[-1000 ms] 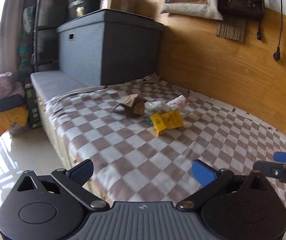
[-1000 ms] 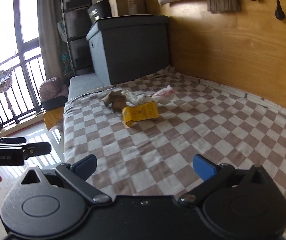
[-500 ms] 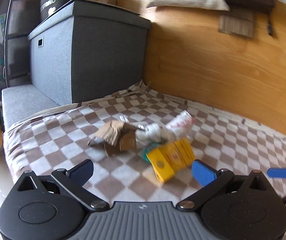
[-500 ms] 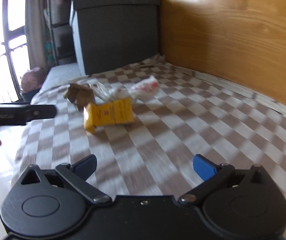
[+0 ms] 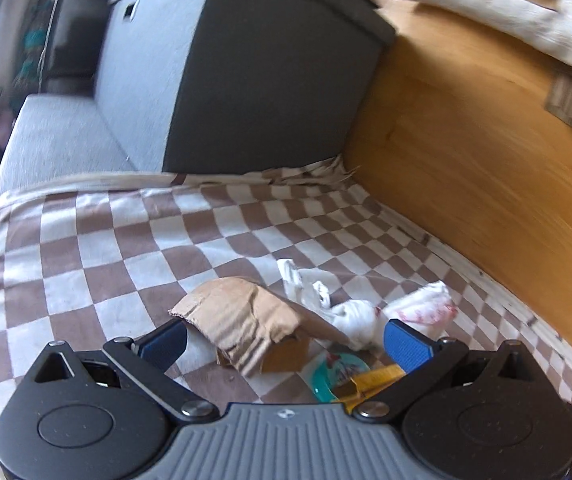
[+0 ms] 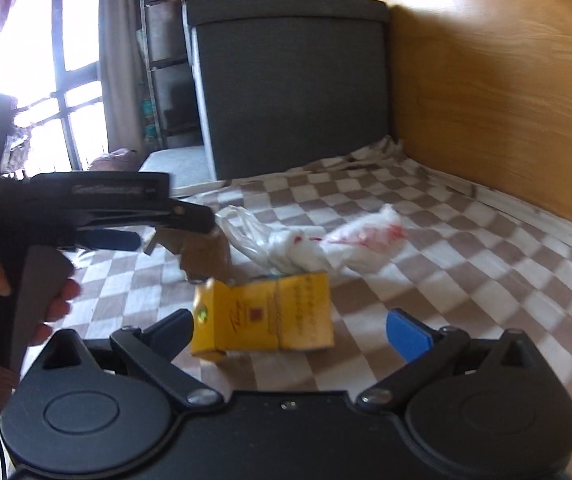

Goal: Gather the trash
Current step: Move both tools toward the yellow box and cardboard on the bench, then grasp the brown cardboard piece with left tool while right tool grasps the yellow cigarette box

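My left tool [image 5: 284,338] released, straddling torn cardboard [image 5: 242,320] | my right tool [image 6: 290,330] released, yellow box [image 6: 264,316] between fingers | bed [image 5: 126,248]

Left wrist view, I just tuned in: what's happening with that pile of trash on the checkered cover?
A person holds a gripper in each hand over a small trash pile on the checkered cover. The left gripper is open, its fingers straddling the torn cardboard piece. The right gripper is also open, lined up on the yellow carton. Crumpled white plastic bags lie just behind. Nothing is gripped yet.
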The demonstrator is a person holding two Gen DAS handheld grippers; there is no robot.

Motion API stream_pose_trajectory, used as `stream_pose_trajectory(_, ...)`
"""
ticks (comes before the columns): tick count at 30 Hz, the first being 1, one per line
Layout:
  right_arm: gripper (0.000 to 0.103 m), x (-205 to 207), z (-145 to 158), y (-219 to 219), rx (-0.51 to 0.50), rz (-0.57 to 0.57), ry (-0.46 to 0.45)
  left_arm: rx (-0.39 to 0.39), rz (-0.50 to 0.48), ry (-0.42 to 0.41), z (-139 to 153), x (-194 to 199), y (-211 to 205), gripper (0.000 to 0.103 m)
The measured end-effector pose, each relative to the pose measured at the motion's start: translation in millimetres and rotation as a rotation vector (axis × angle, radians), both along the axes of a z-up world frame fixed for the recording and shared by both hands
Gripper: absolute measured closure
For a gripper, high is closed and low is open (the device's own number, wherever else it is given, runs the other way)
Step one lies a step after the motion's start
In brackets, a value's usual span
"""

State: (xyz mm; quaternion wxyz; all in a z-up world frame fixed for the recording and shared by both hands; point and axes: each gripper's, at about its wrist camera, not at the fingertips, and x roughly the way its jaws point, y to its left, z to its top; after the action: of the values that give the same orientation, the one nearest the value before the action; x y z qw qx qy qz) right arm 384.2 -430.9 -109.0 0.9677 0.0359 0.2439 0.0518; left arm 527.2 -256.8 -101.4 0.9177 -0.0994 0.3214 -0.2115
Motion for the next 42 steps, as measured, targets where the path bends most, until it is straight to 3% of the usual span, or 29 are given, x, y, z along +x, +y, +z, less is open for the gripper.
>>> stream_pose_trajectory(6,0.0,24,-2,11,-0.017,0.047,0.004,-0.029,0.049,0.07,-3,24,-4,0.0)
stream_pose_trajectory(12,0.0,42,-11,27,-0.089,0.064,0.067,0.033,0.099,0.101,-6,40,-13,0.002)
stream_pose_trajectory(15,0.0,52,-17,25,-0.111,0.022,0.075,0.032,0.125,0.145,-13,49,-12,0.014)
stream_pose_trajectory(16,0.0,54,-19,22,-0.094,0.002,0.076,0.033,0.129,0.157,-15,51,-11,0.02)
stream_pose_trajectory(20,0.0,61,-27,10,-0.016,-0.049,0.09,0.017,0.095,0.165,-23,53,-7,0.028)
stream_pose_trajectory(22,0.0,64,-31,6,0.006,-0.058,0.111,0.006,0.072,0.168,-23,52,-5,0.039)
stream_pose_trajectory(29,0.005,53,-28,4,0.025,-0.069,0.095,0.045,0.017,0.121,-17,32,1,0.058)
stream_pose_trajectory(42,0.005,18,-2,5,-0.008,-0.101,0.07,0.088,-0.067,-0.008,0,-33,17,0.06)
